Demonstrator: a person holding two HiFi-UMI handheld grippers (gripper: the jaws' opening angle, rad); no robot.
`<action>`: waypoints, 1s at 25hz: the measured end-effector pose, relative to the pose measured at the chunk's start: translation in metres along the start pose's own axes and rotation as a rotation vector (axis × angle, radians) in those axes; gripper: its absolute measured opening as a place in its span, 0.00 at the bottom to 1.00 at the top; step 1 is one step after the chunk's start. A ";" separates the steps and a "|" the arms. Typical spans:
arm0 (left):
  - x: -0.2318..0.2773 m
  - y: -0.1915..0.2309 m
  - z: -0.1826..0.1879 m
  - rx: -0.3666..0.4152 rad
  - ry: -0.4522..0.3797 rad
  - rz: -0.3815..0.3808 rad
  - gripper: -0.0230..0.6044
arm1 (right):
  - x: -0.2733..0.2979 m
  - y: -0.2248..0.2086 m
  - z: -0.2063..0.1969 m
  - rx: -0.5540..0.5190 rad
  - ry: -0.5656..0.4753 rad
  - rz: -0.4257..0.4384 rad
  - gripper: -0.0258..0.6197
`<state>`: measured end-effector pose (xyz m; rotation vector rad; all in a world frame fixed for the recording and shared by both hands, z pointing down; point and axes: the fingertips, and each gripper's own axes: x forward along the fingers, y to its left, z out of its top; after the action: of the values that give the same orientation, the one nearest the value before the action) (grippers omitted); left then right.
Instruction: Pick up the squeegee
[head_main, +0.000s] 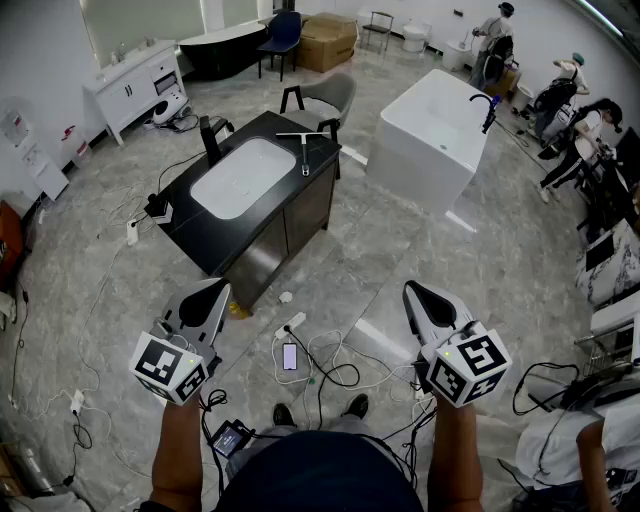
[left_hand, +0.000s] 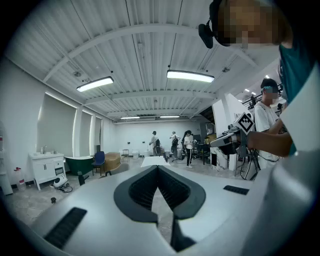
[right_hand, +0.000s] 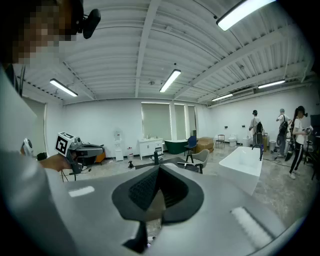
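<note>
left tongs (head_main: 217, 291) and right tongs (head_main: 413, 293) are hovering clenched and empty over the floor (head_main: 400, 250). well apart from them, the squeegee (head_main: 299, 143) is lying on the black tabletop (head_main: 190, 225), just beside the white sink basin (head_main: 240, 180), outside the bowl. a white bathtub (head_main: 425, 150) is standing off to the right.

- Black vanity countertop (head_main: 195, 232) with a white rectangular basin (head_main: 243, 177) set in its middle.
- Silver T-shaped squeegee (head_main: 303, 150) lies flat by the counter's far right corner.
- Black tap (head_main: 210, 140) stands upright at the far left edge.
- Grey marble-look floor (head_main: 400, 250) carries a white power strip (head_main: 291, 324), a lit phone (head_main: 290, 356) and loose cables.
</note>
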<state>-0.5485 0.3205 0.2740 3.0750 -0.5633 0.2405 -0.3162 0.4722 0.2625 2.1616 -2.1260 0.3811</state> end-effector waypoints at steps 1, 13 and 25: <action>0.002 -0.004 0.002 0.003 0.002 -0.001 0.04 | -0.002 -0.003 0.000 0.000 0.000 0.004 0.05; 0.070 -0.078 0.017 0.034 0.034 0.011 0.04 | -0.035 -0.084 -0.008 0.028 -0.017 0.047 0.05; 0.166 -0.172 0.037 0.051 0.065 0.027 0.04 | -0.091 -0.207 -0.030 0.108 -0.021 0.094 0.05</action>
<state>-0.3291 0.4215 0.2666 3.0966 -0.6056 0.3593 -0.1145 0.5739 0.2930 2.1343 -2.2753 0.4942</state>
